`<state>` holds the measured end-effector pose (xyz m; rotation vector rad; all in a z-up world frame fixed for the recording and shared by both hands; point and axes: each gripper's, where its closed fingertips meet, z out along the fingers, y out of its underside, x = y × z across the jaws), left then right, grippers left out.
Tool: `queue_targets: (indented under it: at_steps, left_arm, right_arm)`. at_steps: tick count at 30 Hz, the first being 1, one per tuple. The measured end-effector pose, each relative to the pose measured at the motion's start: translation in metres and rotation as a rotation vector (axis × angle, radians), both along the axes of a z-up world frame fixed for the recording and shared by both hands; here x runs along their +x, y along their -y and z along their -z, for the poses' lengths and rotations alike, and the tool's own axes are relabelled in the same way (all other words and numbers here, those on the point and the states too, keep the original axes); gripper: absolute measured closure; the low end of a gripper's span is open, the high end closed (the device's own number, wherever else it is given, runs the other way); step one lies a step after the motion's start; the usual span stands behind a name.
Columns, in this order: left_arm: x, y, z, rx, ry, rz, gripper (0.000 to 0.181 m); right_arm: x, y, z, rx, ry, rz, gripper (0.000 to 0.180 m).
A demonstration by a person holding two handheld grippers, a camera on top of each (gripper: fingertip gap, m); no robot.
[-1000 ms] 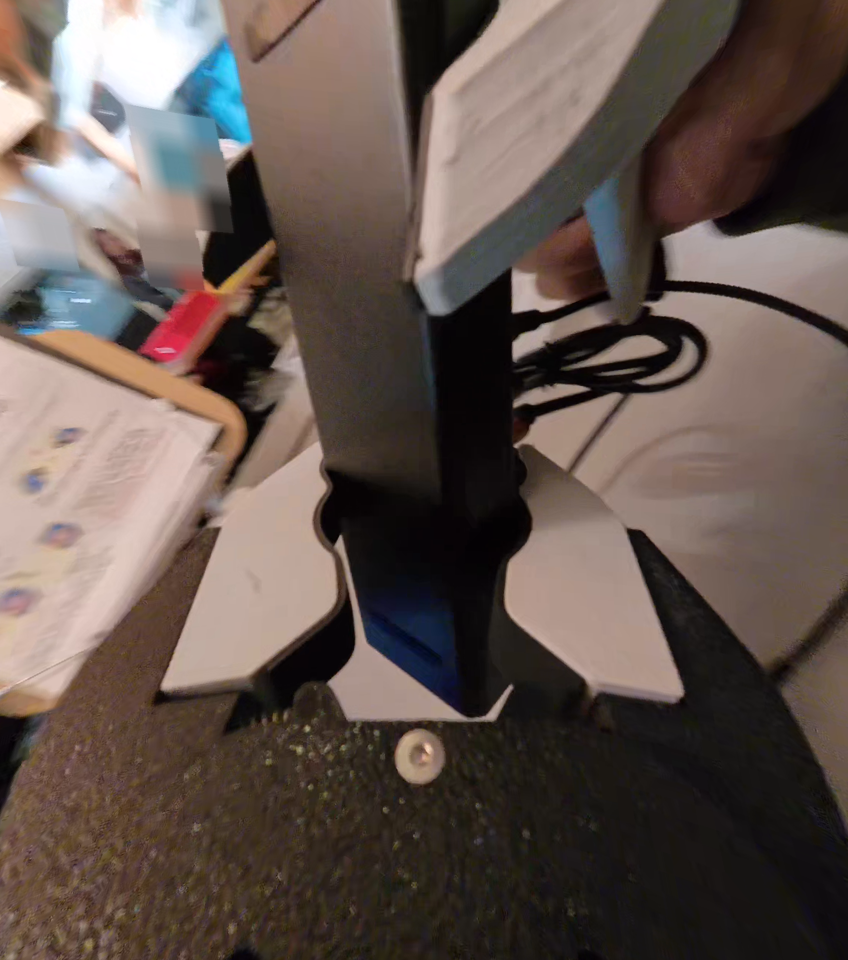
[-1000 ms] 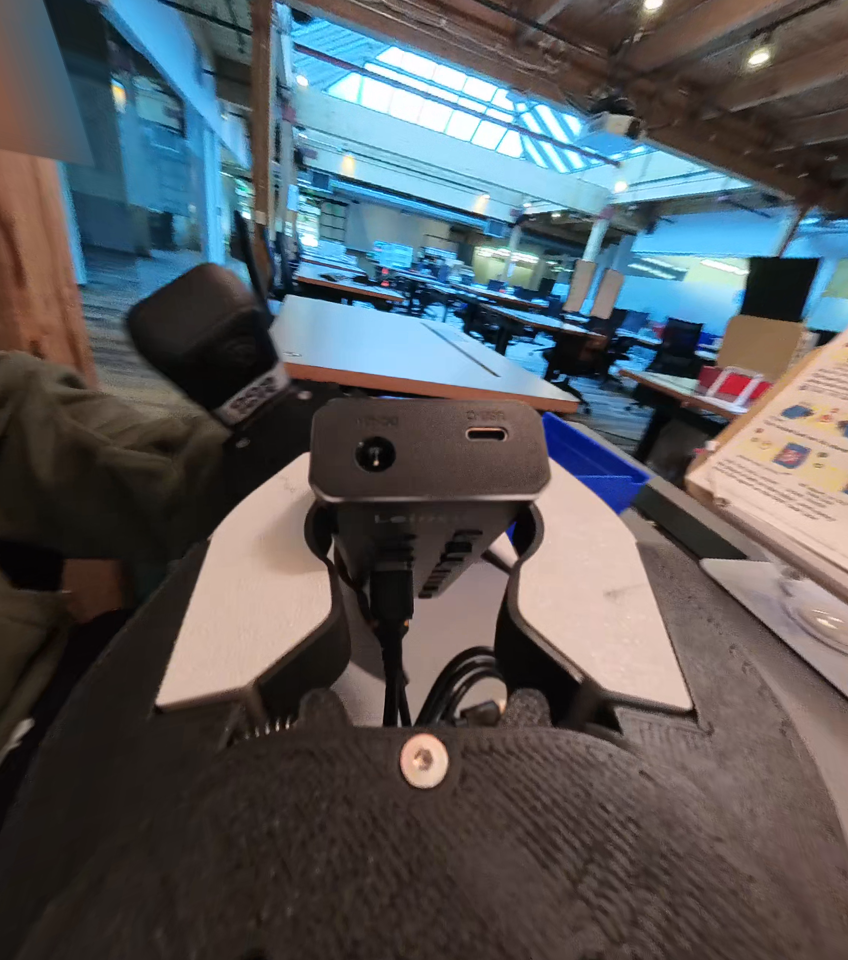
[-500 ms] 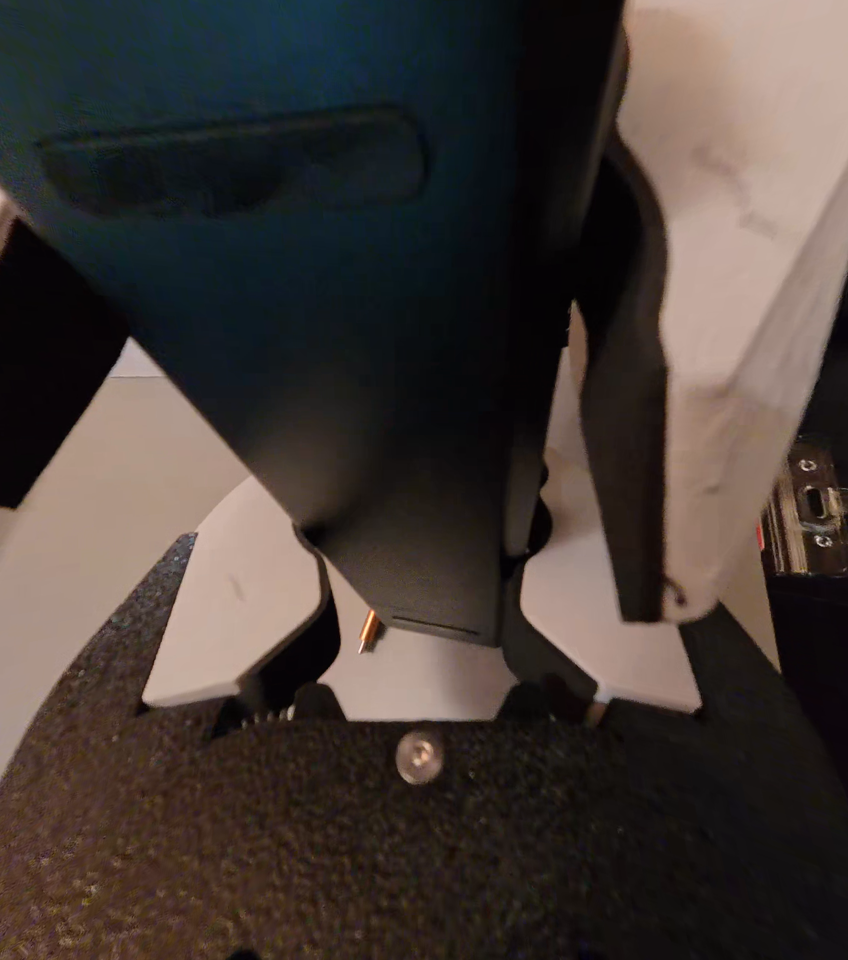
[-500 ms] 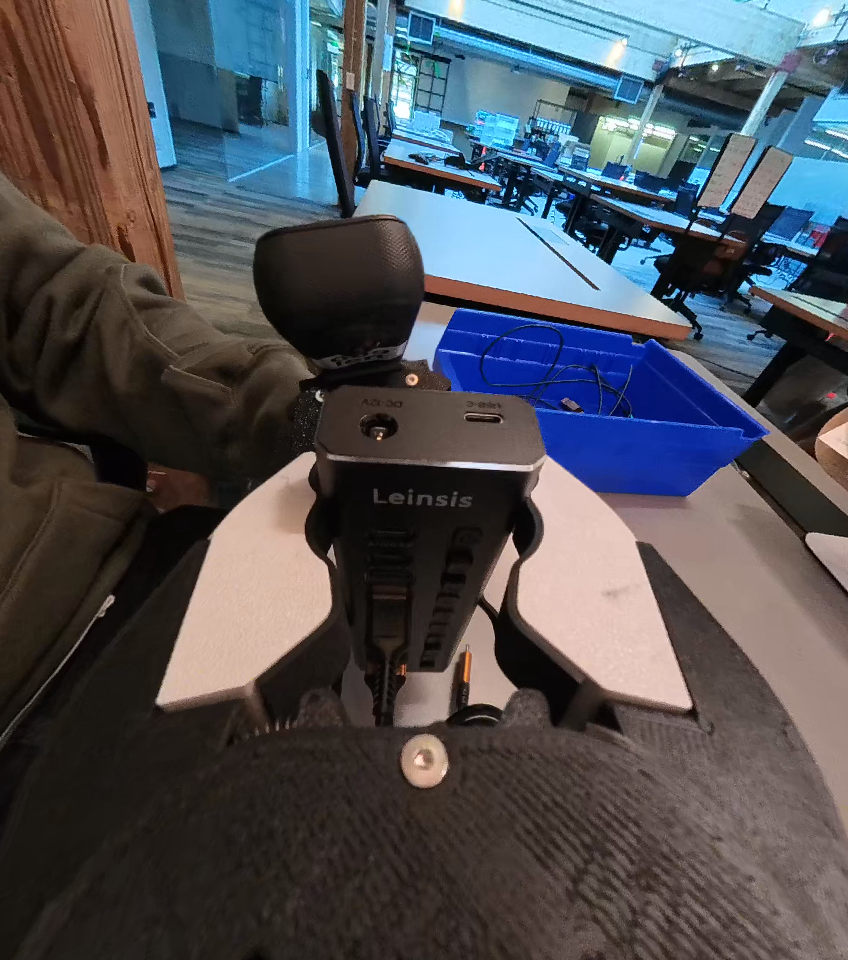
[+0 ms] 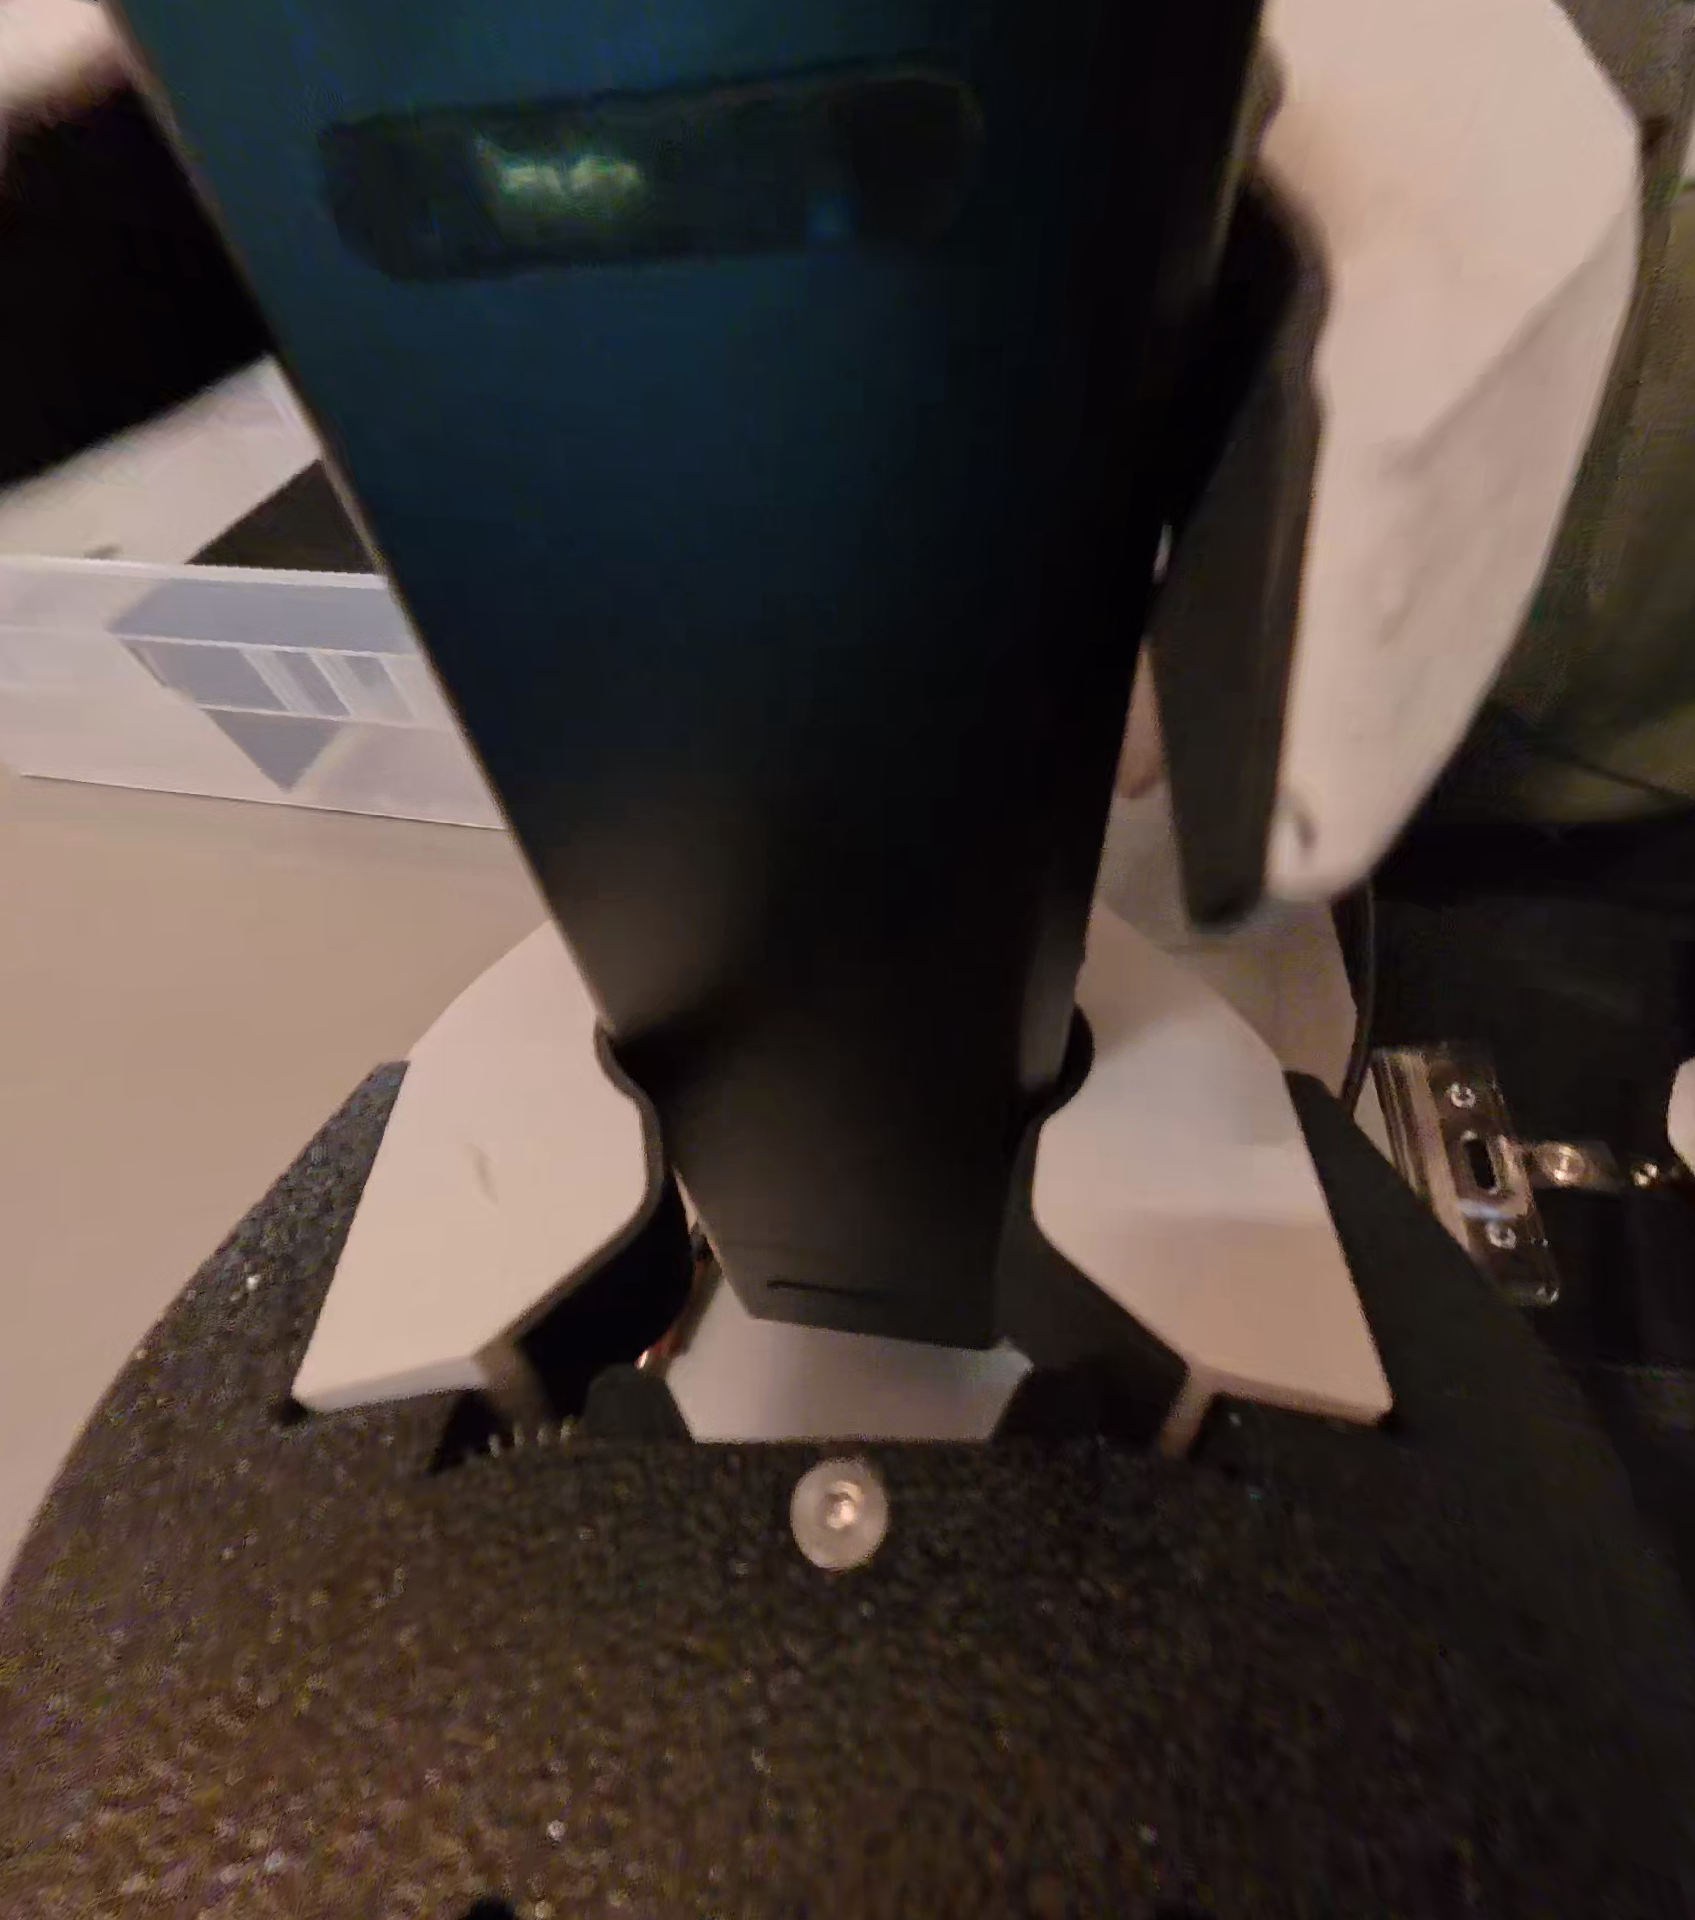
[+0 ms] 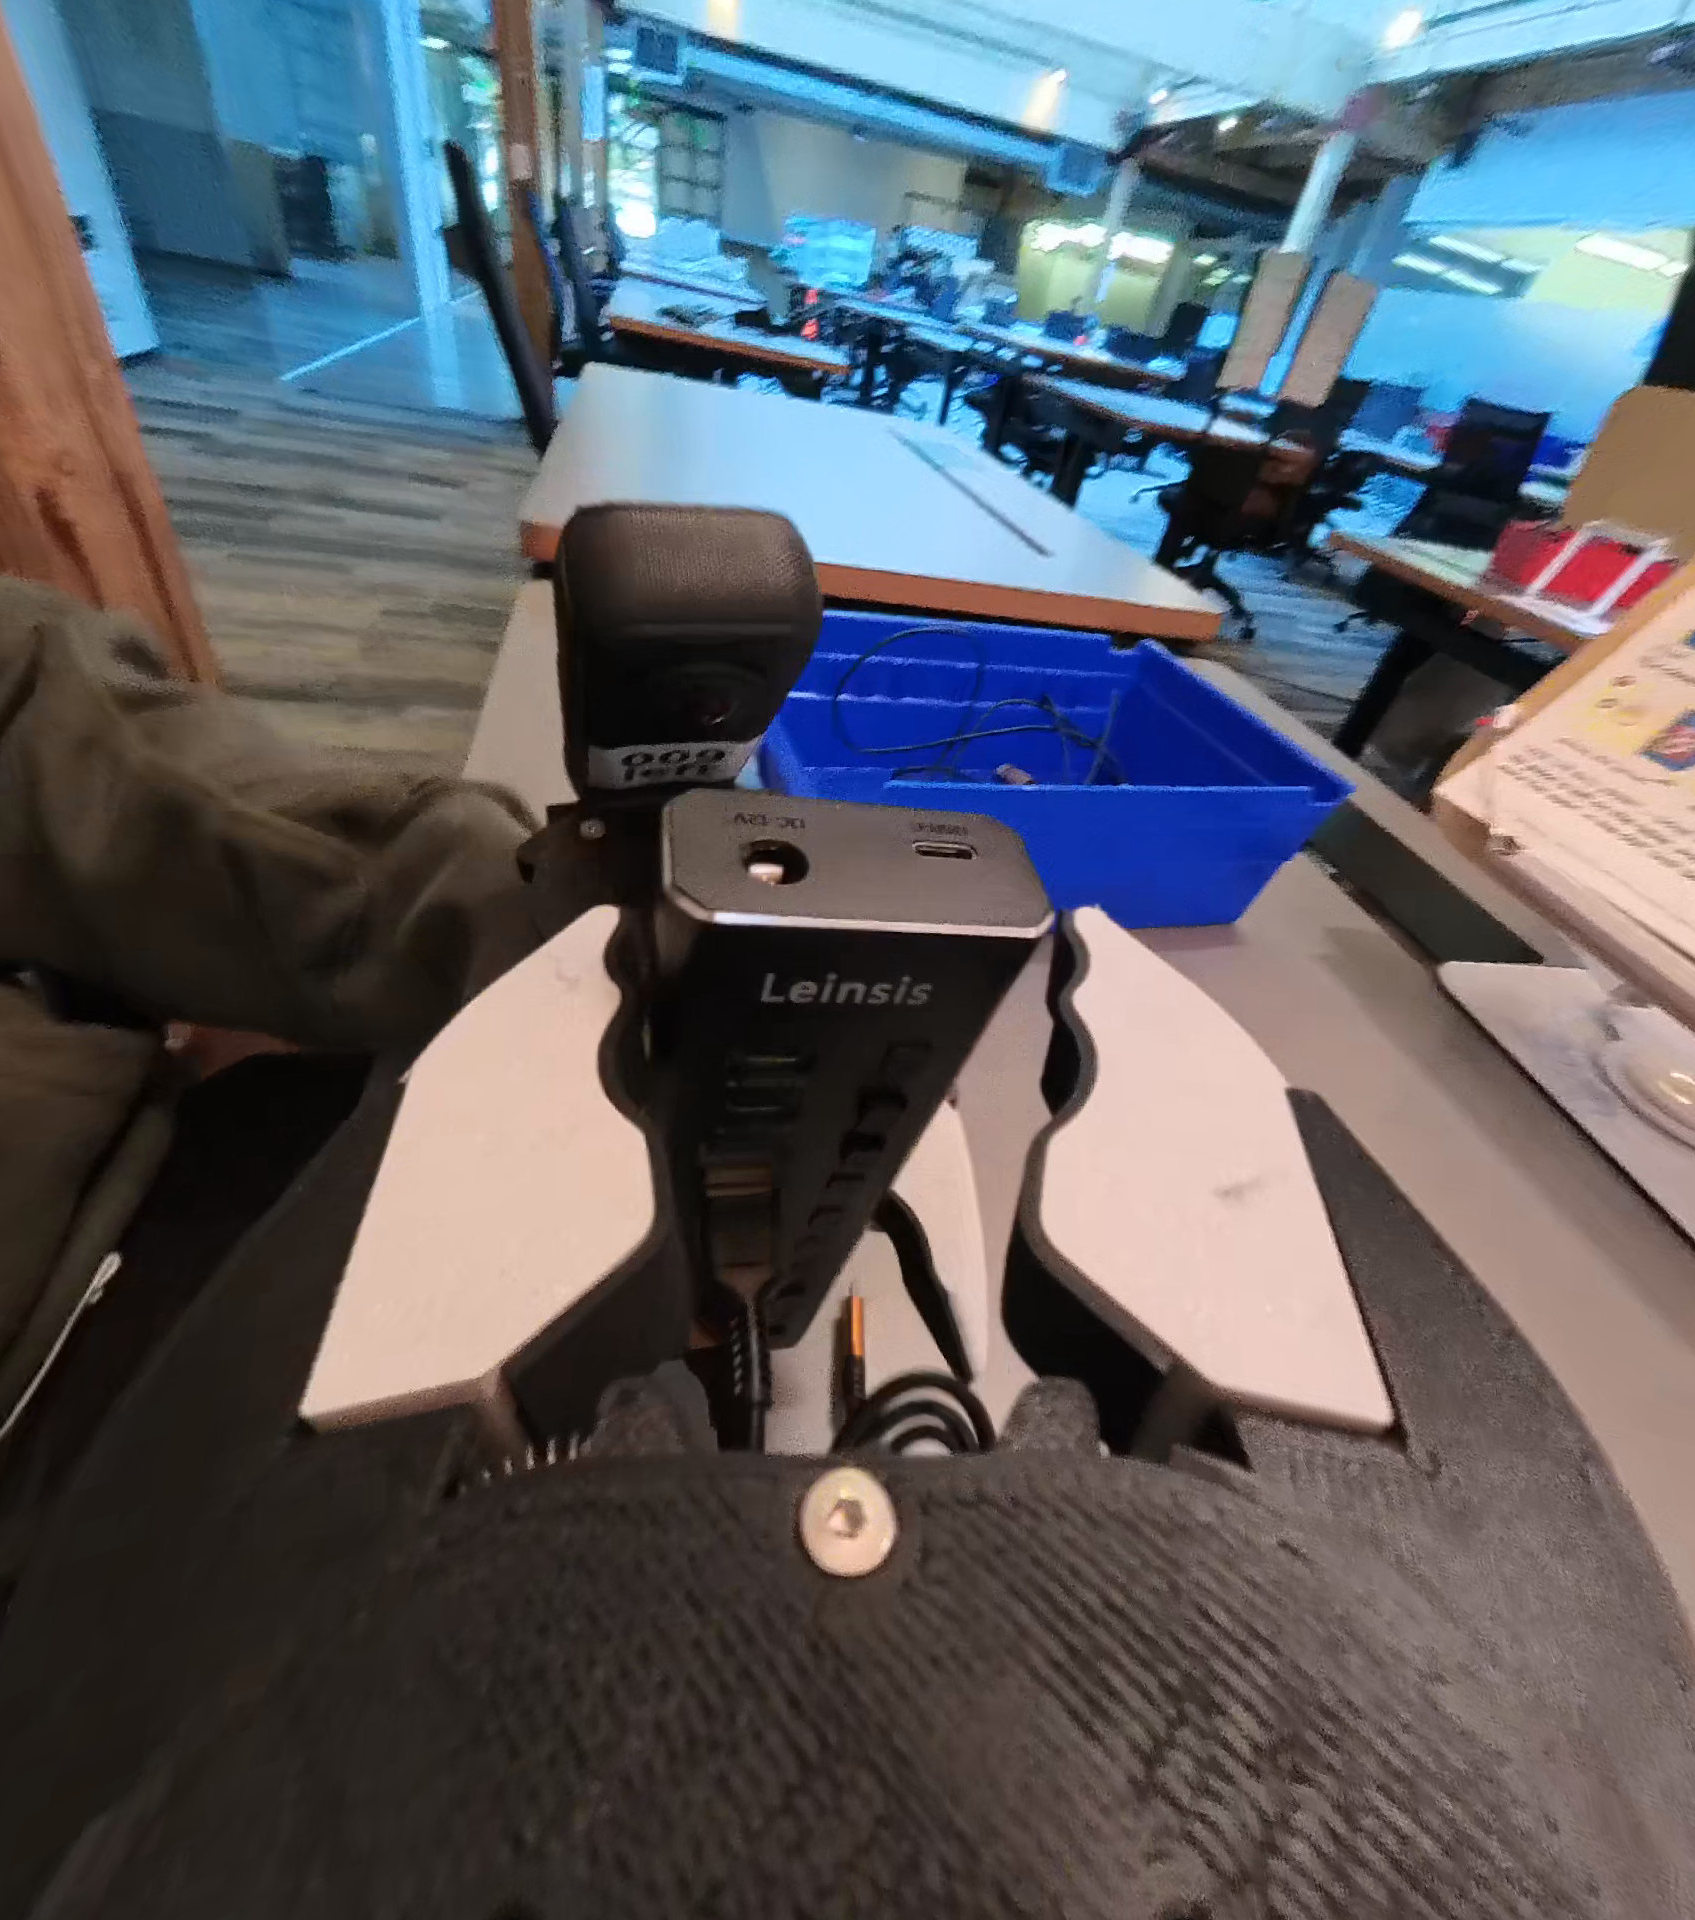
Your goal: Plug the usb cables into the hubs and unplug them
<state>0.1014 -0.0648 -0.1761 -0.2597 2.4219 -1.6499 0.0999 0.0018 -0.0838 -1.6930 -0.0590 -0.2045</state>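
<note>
A black USB hub (image 6: 853,935) is clamped between both grippers. My right gripper (image 6: 838,1091) is shut on it, port face up, with two sockets on its far end. A black cable (image 6: 749,1351) is plugged into a port near the hub's close end. A loose gold-tipped plug (image 6: 853,1340) lies beside it. My left gripper (image 5: 843,1091) is shut on the same hub (image 5: 770,623), whose dark underside fills that view. The right gripper's white fingers (image 5: 1445,416) flank the hub there. The left gripper's camera (image 6: 687,644) shows beyond the hub.
A blue bin (image 6: 1186,831) holding thin cables sits on the grey table (image 6: 1394,1039) ahead. A printed sheet on a board (image 6: 1653,779) stands at the right. An olive sleeve (image 6: 147,831) is at the left. A white sheet (image 5: 199,675) lies on the table. Spacing between my two grippers at the tips: around 10 cm.
The left view swung from the hub's edge, with the sheet and coiled cable behind, to its underside. The right view dipped, then tilted up and right. Both grippers stay clamped on the hub.
</note>
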Motion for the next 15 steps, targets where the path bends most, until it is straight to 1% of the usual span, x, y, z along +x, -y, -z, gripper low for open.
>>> queue_targets:
  at_steps: [1,4,7,8,10,12,15]
  left_arm:
    - [0.002,-0.001,-0.002,-0.025,-0.019,-0.008,0.108]
    - [0.009,-0.008,-0.014,-0.151,-0.066,-0.041,0.108]
    - [0.020,-0.023,-0.023,-0.252,-0.098,-0.082,0.108]
    - [0.023,-0.028,-0.024,-0.262,-0.090,-0.100,0.108]
    - [0.026,-0.036,-0.025,-0.263,-0.063,-0.112,0.108]
    - [0.028,-0.041,-0.026,-0.253,-0.033,-0.118,0.108]
    - [0.029,-0.045,-0.025,-0.221,0.022,-0.105,0.108]
  right_arm:
    - [0.003,0.004,-0.005,0.017,-0.017,0.018,0.107]
    - [0.010,0.018,-0.014,0.027,-0.134,0.060,0.095]
    - [0.010,0.029,-0.016,-0.023,-0.141,0.108,0.091]
    - [0.009,0.030,-0.016,-0.052,-0.111,0.126,0.097]
    - [0.014,0.031,-0.013,-0.111,-0.002,0.191,0.125]
    - [0.009,0.026,-0.002,-0.178,0.061,0.165,0.126]
    - [0.012,0.017,0.017,-0.237,0.078,0.141,0.129]
